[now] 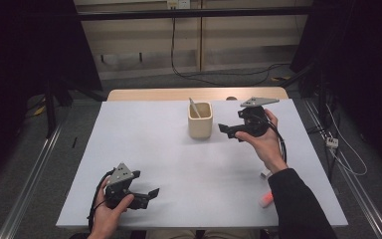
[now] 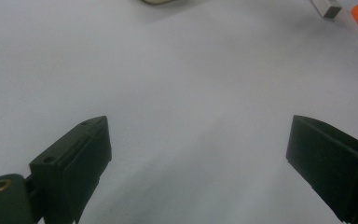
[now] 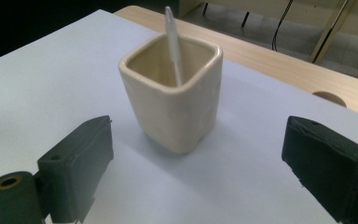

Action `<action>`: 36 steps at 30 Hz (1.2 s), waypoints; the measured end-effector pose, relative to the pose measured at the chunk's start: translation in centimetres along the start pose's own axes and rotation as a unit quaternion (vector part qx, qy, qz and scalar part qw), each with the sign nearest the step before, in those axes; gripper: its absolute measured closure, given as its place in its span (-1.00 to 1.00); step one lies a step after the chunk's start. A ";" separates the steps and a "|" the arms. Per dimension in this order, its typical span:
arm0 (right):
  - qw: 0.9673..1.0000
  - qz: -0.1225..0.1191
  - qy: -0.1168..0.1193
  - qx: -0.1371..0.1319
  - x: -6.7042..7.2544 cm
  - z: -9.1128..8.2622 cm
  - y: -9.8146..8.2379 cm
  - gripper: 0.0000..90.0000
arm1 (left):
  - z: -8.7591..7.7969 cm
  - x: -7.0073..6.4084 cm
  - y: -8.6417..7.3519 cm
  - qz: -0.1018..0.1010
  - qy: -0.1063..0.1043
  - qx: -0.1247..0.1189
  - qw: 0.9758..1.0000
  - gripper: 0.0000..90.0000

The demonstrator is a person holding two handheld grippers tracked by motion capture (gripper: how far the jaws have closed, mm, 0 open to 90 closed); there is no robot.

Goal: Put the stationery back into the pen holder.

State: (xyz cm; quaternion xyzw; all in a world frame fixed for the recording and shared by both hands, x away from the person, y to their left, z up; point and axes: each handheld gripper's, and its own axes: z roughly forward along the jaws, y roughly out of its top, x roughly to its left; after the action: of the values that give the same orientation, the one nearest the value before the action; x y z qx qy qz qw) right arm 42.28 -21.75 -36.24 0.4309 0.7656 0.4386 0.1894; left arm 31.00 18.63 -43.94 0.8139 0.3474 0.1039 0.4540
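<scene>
1. The left gripper sits at the near left corner of the surface, held in the person's left hand; its jaws stand wide apart with nothing between them, bare white surface ahead.
2. Near the front right edge, an orange marker lies beside the person's dark sleeve, with a small white piece just beyond it.
3. Farther back, the right gripper is held above the surface in the right hand, pointing at the cup; its jaws are spread wide and empty.
4. The cream square cup stands upright near the far middle, just beside the right gripper and apart from it.
5. A white pen leans inside the cup, its tip rising above the rim.
</scene>
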 end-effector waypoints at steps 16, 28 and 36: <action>1.000 0.026 -0.009 0.000 -0.8 -4.0 -4.8 -0.79 | 0.0 0.0 0.0 0.003 -0.001 0.002 1.000 -0.86; 0.999 0.038 -0.026 -0.009 -1.1 -6.7 -8.0 -0.77 | 0.1 -0.1 0.0 0.002 -0.002 0.004 1.000 -0.86; 0.998 0.047 -0.039 0.018 -1.5 -7.4 -9.8 -0.67 | 0.1 0.0 0.0 0.000 -0.003 0.004 1.000 -0.86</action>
State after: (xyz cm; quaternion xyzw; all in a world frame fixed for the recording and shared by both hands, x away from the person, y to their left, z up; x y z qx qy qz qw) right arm 33.30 -29.13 -40.50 0.4865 0.7441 0.4161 0.1911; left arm 31.02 18.59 -43.96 0.8159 0.3467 0.0999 0.4518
